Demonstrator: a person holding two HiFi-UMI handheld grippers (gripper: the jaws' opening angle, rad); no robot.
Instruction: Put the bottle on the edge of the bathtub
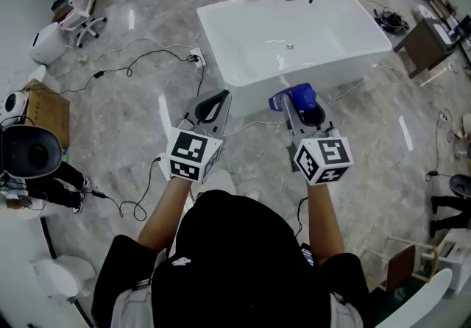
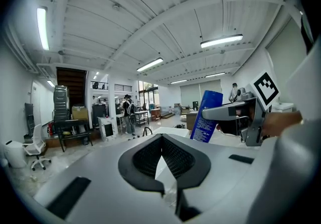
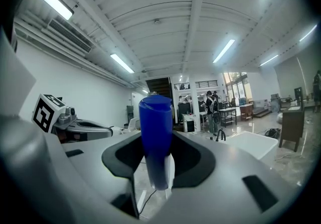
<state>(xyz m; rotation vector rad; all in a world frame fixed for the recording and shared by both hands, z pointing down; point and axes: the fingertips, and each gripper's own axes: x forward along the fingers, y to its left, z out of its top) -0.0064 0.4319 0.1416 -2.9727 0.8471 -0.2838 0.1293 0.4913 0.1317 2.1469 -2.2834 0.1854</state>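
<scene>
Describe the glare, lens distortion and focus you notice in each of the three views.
Head view: sharp and evenly lit, with white glare streaks on the polished floor and a sheen on the bathtub. Left gripper view: strong fisheye curving of the ceiling beams, tube lights blown out. Right gripper view: same curvature, and the bottle close to the lens goes soft at its lower end.
</scene>
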